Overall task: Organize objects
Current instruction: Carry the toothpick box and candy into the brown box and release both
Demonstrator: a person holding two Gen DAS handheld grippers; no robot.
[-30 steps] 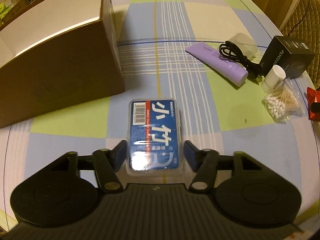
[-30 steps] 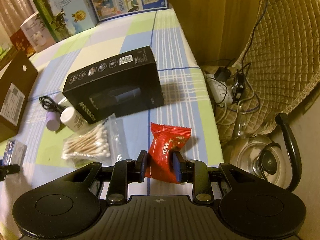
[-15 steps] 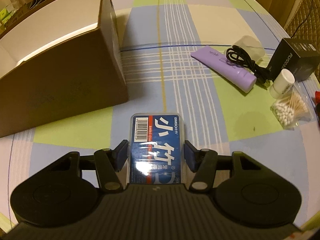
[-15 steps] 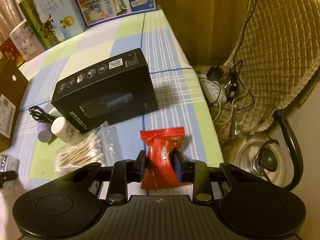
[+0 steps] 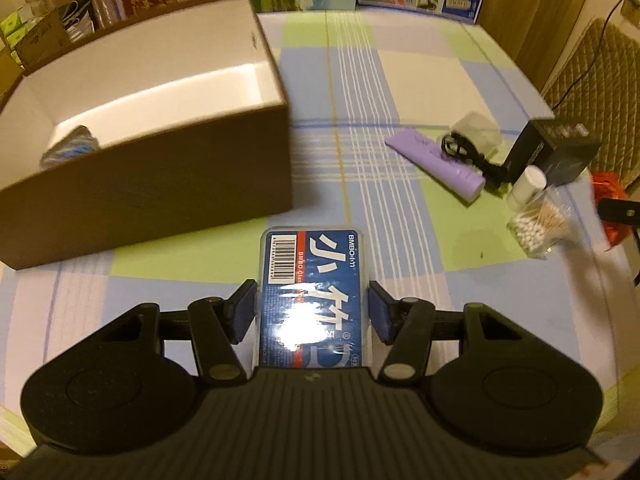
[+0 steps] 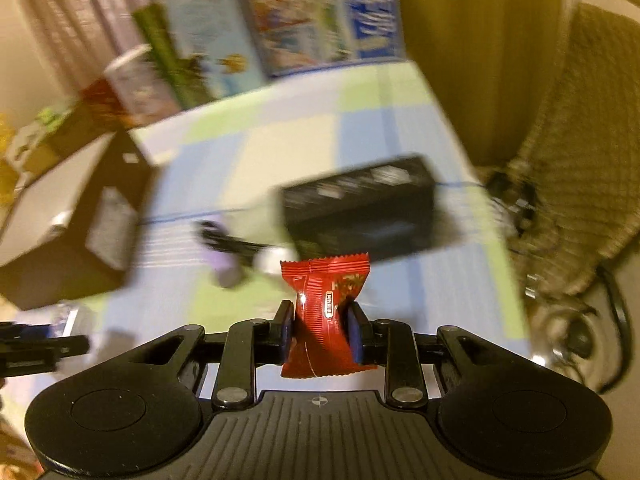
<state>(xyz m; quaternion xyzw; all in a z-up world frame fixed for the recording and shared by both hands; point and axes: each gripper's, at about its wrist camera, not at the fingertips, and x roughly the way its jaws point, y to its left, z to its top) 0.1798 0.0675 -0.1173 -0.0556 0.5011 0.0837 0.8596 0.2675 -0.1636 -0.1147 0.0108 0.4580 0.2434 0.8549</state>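
**Two grippers lifting a blue case and a red packet above a checked tabletop**

In the left wrist view, the left gripper (image 5: 312,310) is holding a flat blue case (image 5: 312,300) with white lettering and a barcode. Its fingers (image 5: 245,311) are pressing on the case's two long sides, pinching it, and the case is sitting clear of the tabletop (image 5: 404,76), which is covered in a blue, green and cream checked cloth. Just beyond and to the left, an open brown cardboard box (image 5: 160,176) with a white inside is standing on the cloth, with a small blue and grey thing lying in its near left corner. Further right, a purple tube (image 5: 436,164), a black cable (image 5: 468,152), a small white bottle (image 5: 528,188), a clear bag of cotton swabs (image 5: 536,228) and a black box (image 5: 560,152) are lying close together.

In the right wrist view, which is blurred, the right gripper (image 6: 320,330) is pinching a red snack packet (image 6: 324,312) tightly at its middle, its fingers (image 6: 285,330) nearly together, holding it above the cloth. Beyond it the black box (image 6: 360,208) is resting on the tabletop, and colourful cartons (image 6: 280,24) are standing along the far edge.
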